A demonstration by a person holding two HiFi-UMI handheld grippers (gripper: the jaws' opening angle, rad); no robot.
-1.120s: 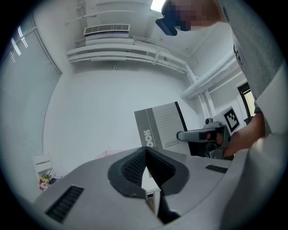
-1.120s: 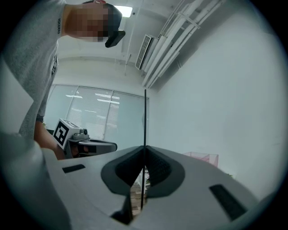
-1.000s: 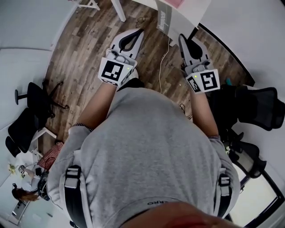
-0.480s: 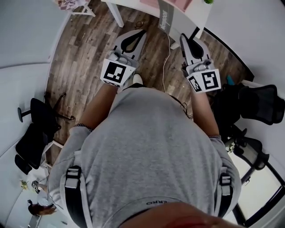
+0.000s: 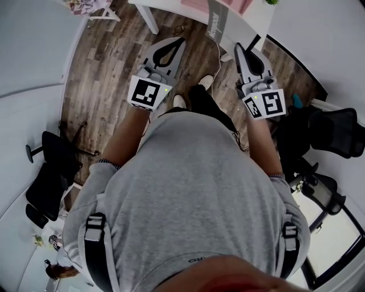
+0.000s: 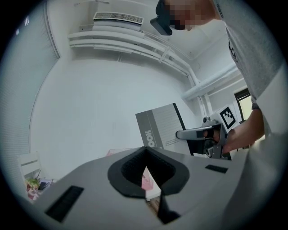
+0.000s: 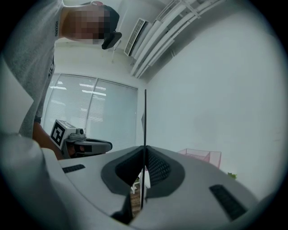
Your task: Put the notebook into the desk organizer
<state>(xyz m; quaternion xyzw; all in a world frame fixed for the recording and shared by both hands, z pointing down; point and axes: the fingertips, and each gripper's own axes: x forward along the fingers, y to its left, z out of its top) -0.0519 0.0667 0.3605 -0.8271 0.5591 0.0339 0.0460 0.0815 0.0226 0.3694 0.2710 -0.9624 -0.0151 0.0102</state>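
My right gripper (image 5: 237,48) is shut on the thin grey notebook (image 5: 218,24), which sticks out ahead of its tips toward the desk. From the right gripper view the notebook (image 7: 145,121) is edge-on, a dark line rising from between the jaws of that gripper (image 7: 144,152). The left gripper view shows the notebook's printed cover (image 6: 161,128) at the right gripper's tips (image 6: 178,134). My left gripper (image 5: 174,42) (image 6: 148,195) is shut with nothing in it. The pink desk organizer (image 5: 219,4) (image 7: 203,156) stands on the white desk (image 5: 171,8) ahead.
Wood floor lies under me with a pale cable (image 5: 213,65) running across it. Black office chairs stand at the left (image 5: 48,171) and right (image 5: 336,131). A small green plant (image 5: 272,1) sits on the desk's right end. My shoe (image 5: 205,82) shows ahead of me.
I have walked toward the white desk, so desk and organizer sit lower and nearer in the head view. A foot has stepped forward. Both grippers keep their pose, the right still on the notebook.
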